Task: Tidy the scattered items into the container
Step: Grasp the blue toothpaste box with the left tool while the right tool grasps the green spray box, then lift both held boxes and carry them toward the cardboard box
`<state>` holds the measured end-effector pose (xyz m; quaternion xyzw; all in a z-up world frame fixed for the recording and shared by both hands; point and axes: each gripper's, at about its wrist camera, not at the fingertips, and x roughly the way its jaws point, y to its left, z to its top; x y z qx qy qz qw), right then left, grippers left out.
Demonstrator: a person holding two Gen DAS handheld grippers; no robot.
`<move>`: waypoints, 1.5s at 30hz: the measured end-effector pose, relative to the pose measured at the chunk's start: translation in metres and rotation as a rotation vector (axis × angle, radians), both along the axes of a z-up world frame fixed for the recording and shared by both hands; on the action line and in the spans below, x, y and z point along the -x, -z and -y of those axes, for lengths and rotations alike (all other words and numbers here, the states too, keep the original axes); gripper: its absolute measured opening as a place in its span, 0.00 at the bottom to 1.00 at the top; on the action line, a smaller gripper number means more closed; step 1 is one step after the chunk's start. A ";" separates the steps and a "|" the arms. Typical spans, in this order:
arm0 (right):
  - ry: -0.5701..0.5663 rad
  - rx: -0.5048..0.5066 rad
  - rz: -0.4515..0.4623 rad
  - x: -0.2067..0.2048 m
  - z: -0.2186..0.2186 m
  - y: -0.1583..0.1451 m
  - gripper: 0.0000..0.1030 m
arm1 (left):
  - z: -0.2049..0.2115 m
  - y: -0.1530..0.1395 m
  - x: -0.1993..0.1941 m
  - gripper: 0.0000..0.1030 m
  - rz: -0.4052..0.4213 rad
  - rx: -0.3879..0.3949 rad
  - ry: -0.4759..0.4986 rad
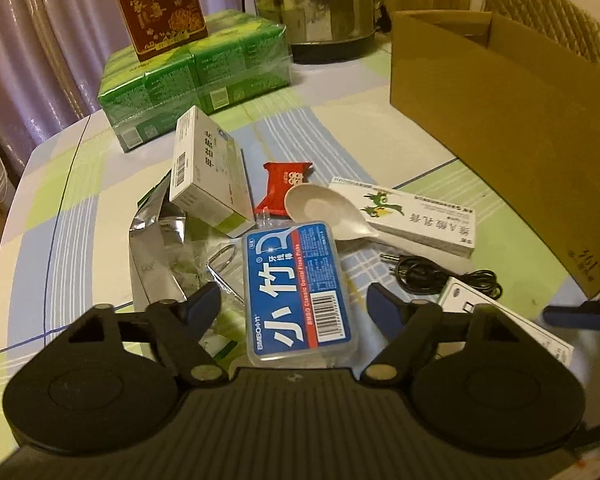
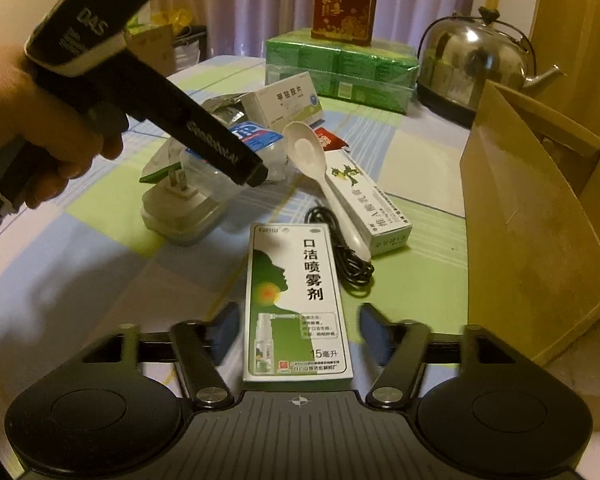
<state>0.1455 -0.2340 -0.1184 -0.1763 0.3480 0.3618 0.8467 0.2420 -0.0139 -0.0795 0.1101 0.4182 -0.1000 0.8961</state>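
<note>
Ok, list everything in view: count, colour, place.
floss pick case: 1, blue label, between the left fingers
spray box: 1, white and green, between the right fingers
spoon: 1, white, resting on the long box
long box: 1, white, mid table
cable: 1, black, beside the spray box
pill box: 1, white, on the foil bag
foil bag: 1, silver, left of the case
candy: 1, red, behind the spoon
plug adapter: 1, grey, left side
cardboard box: 1, brown, right edge
green pack: 1, back
red carton: 1, atop the pack
kettle: 1, steel, back
left gripper: open
right gripper: open
hand: holding the left gripper
</note>
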 end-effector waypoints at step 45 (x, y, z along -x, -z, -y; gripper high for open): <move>-0.004 0.027 -0.042 0.006 0.011 0.005 0.60 | 0.014 0.025 0.129 0.63 -0.117 0.049 -0.067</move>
